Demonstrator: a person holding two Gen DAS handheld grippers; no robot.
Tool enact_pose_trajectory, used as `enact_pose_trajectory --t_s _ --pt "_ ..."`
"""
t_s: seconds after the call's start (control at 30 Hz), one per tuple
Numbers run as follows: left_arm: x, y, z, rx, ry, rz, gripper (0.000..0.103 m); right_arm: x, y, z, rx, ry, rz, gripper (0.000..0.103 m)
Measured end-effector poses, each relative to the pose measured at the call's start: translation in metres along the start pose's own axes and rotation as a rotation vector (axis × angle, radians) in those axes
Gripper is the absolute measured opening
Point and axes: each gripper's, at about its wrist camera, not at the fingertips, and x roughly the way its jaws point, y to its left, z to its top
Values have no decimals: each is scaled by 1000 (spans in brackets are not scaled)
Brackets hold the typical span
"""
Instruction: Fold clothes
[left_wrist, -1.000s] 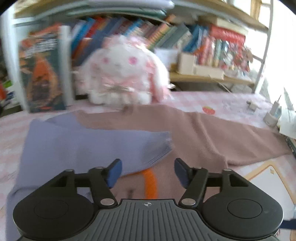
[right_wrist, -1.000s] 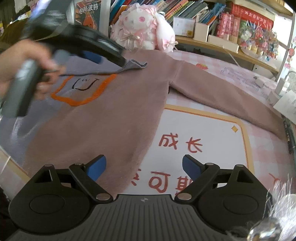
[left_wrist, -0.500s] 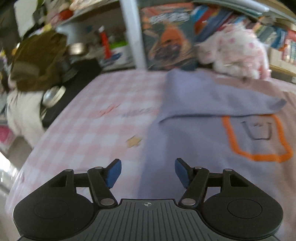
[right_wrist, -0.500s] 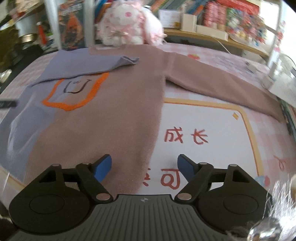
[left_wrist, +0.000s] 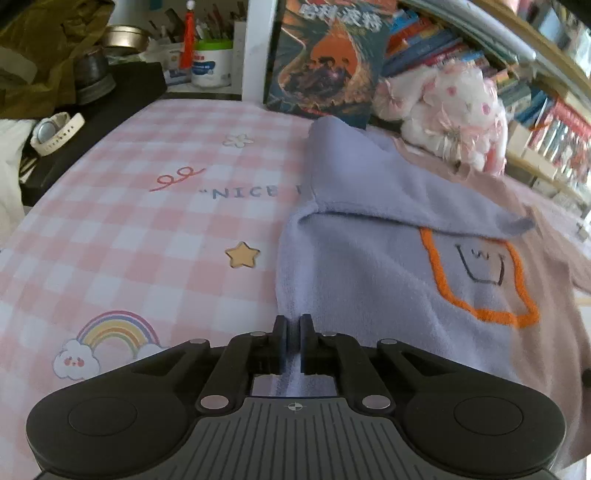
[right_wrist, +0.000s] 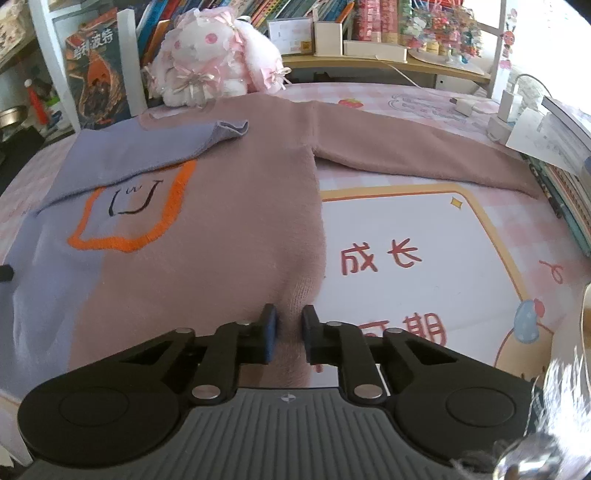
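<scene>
A sweater, lilac on one half and dusty pink on the other, with an orange-outlined face patch, lies flat on the table (left_wrist: 369, 266) (right_wrist: 229, 229). Its lilac sleeve (right_wrist: 155, 147) is folded across the chest; the pink sleeve (right_wrist: 424, 155) stretches out to the right. My left gripper (left_wrist: 292, 341) is shut on the lilac bottom hem corner. My right gripper (right_wrist: 289, 336) is shut on the pink bottom hem corner.
A pink checked tablecloth (left_wrist: 147, 229) covers the table. A white-pink plush rabbit (right_wrist: 214, 62) and a standing book (left_wrist: 325, 62) sit behind the sweater. Bookshelves line the back. A charger and papers (right_wrist: 517, 114) lie at right, a watch (left_wrist: 55, 133) at left.
Both grippers were open half a second ago and have now shut on the sweater's bottom hem corners. The left gripper swung from the chest area down to the hem.
</scene>
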Motion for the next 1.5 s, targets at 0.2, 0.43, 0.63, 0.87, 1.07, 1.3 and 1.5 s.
enact_pose_trajectory --t_s 0.2,0.43,0.63,0.87,1.07,1.3,1.5 --pt "-1 35 15 -16 -9 8 4 3 28 1 -28 4 10 12" --pt "1 64 18 -33 -4 7 4 7 63 1 -80 7 26 12" --pt "5 66 15 20 -5 0 10 8 72 0 -64 1 2 12" --pt "-14 58 12 152 -83 -17 34 -6 70 -1 4 -22 -34 28" --pt "-34 32 14 230 -176 -87 69 -27 65 1 59 -66 -94 48" --pt "-25 -9 5 261 -143 -146 78 -37 47 3 99 -85 -138 67" --pt "-19 -38 -8 316 -113 -116 83 -27 10 20 127 -96 -156 70"
